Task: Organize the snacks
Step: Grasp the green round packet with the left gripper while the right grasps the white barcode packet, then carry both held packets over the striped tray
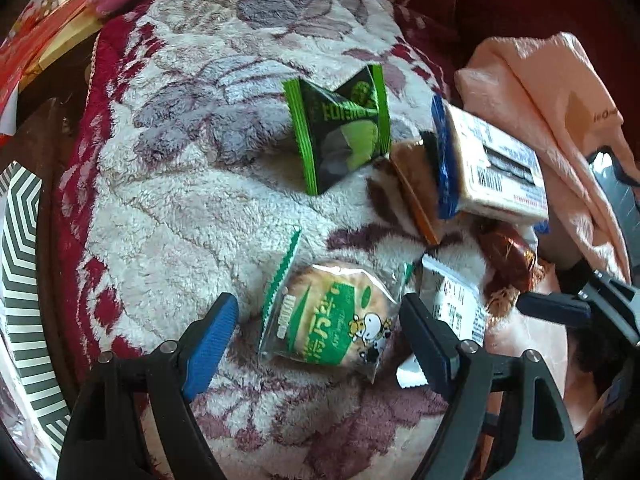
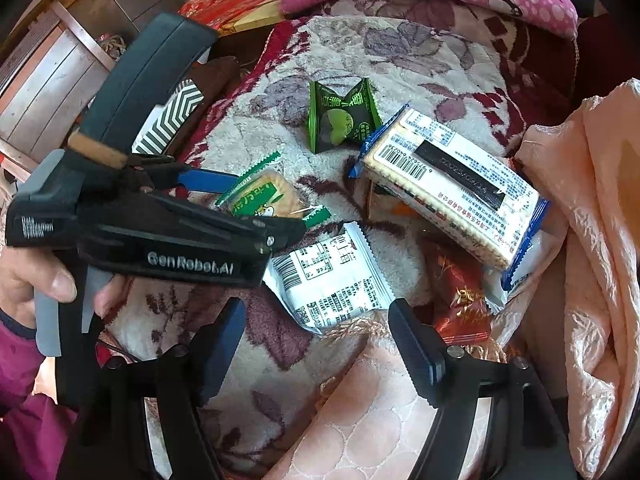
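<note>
I have the left hand-held gripper (image 1: 318, 326) pointed steeply down over the clear-wrapped round cookie (image 1: 334, 316) in the lower middle of the left wrist view. Its fingers stand apart on either side of the packet, and I see no pad pressing the wrapper, so nothing is gripped yet. I judge the straddle is deliberate: the packet lies flat on the fluffy floral blanket (image 1: 180, 208), so closing across its width looks the easiest hold.

The right hand-held gripper (image 2: 316, 344) hangs at the bottom centre of its view, jaws apart and empty, above the white packet with the barcode (image 2: 328, 280), probably waiting its turn.

The rest of the snacks lie loose nearby: a green pouch (image 1: 340, 132) in the upper middle, a blue-edged cracker pack (image 2: 452, 188) tilted on a small orange packet (image 1: 416, 192) at right, and a red candy wrapper (image 2: 460, 300) beside it. A striped box (image 1: 20, 248) at the left edge may be the destination, though I cannot confirm that.
</note>
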Action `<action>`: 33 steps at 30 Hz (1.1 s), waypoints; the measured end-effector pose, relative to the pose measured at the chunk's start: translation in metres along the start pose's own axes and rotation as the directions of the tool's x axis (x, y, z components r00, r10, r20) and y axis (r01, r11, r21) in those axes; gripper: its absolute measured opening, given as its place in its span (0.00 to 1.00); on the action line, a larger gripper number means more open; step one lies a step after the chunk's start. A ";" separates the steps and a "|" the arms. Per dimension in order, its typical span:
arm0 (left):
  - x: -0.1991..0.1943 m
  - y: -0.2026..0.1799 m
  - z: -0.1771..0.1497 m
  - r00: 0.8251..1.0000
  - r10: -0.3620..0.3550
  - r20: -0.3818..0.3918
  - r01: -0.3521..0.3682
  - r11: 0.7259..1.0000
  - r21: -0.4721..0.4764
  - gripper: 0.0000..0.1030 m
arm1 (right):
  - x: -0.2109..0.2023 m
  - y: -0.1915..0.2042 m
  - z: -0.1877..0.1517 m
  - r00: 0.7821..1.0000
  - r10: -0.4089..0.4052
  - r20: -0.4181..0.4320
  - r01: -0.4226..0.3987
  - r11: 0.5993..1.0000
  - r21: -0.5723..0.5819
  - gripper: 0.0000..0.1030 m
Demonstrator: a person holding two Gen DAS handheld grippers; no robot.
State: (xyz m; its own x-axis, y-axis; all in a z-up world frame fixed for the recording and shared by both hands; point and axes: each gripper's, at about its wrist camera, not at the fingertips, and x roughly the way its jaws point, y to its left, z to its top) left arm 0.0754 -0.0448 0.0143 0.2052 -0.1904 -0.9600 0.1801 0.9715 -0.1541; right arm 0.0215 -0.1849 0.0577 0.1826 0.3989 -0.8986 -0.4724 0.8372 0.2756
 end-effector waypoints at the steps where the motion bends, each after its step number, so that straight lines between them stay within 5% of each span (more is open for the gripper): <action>1: 0.000 0.001 0.000 1.000 0.001 0.011 -0.001 1.000 -0.002 0.65 | 0.001 0.000 0.001 1.000 -0.003 -0.004 0.002 1.000 0.000 0.76; 2: -0.001 0.002 0.000 1.000 0.006 0.020 -0.006 1.000 -0.005 0.52 | 0.003 0.001 0.001 1.000 -0.006 -0.009 0.006 1.000 0.000 0.76; 5: -0.006 0.012 -0.002 0.999 -0.013 0.035 0.014 0.999 -0.036 0.46 | 0.005 0.006 0.002 1.000 -0.006 -0.014 0.005 1.000 -0.015 0.76; 12: -0.026 0.036 -0.024 0.998 0.006 0.068 0.000 0.996 -0.088 0.45 | 0.015 0.012 0.011 0.997 -0.069 -0.022 0.065 0.990 -0.125 0.80; 17: -0.043 0.050 -0.039 0.996 0.013 0.086 -0.002 0.993 -0.120 0.45 | 0.043 0.005 0.023 0.995 -0.033 -0.099 0.017 0.987 -0.160 0.84; 21: -0.052 0.055 -0.042 0.995 0.017 0.099 -0.003 0.990 -0.139 0.45 | 0.050 -0.006 0.022 0.997 -0.029 -0.069 0.023 0.995 -0.093 0.67; 22: -0.056 0.057 -0.044 0.994 0.020 0.107 -0.004 0.989 -0.145 0.45 | 0.047 -0.007 0.021 0.998 -0.032 -0.060 0.027 0.996 -0.087 0.54; 33: -0.094 0.082 -0.063 0.982 0.085 0.171 -0.048 0.977 -0.209 0.45 | 0.011 0.049 0.031 1.000 -0.009 0.030 0.014 0.984 -0.175 0.54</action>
State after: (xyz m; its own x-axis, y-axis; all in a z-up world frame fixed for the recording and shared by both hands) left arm 0.0104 0.0621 0.0773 0.3815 -0.1281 -0.9155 -0.0354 0.9876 -0.1529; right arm 0.0273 -0.1281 0.0717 0.2126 0.4028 -0.8902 -0.6136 0.7641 0.1992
